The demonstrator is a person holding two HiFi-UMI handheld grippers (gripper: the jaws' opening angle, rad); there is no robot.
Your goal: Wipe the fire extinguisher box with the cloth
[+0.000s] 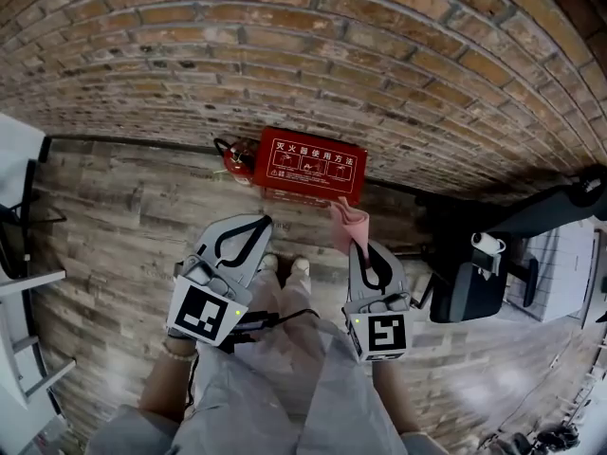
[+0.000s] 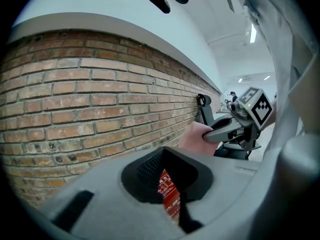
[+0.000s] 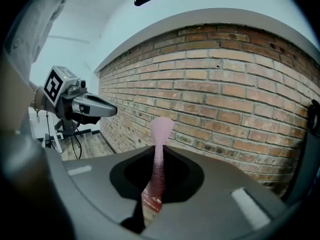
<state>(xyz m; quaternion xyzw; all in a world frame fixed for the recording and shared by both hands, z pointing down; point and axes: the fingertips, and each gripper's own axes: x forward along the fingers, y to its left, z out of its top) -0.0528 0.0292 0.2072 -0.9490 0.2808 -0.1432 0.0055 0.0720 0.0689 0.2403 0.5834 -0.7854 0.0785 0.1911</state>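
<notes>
The red fire extinguisher box (image 1: 311, 164) stands on the wooden floor against the brick wall, with white print on its top. My right gripper (image 1: 363, 246) hovers just before its right end, shut on a pink cloth (image 1: 347, 219) that sticks up past the fingertips. In the right gripper view the cloth (image 3: 161, 129) is pinched between the jaws of that gripper (image 3: 161, 151), and a bit of the red box (image 3: 150, 201) shows below. My left gripper (image 1: 258, 224) hangs to the left, jaws together and holding nothing. Through its jaws (image 2: 164, 154) a sliver of the box (image 2: 170, 194) shows.
A red extinguisher (image 1: 239, 154) lies at the box's left end. A black stand with a chair (image 1: 469, 287) is at the right and white furniture (image 1: 14, 216) at the left. The brick wall (image 1: 303, 55) runs behind. The person's shoes (image 1: 285, 265) stand between the grippers.
</notes>
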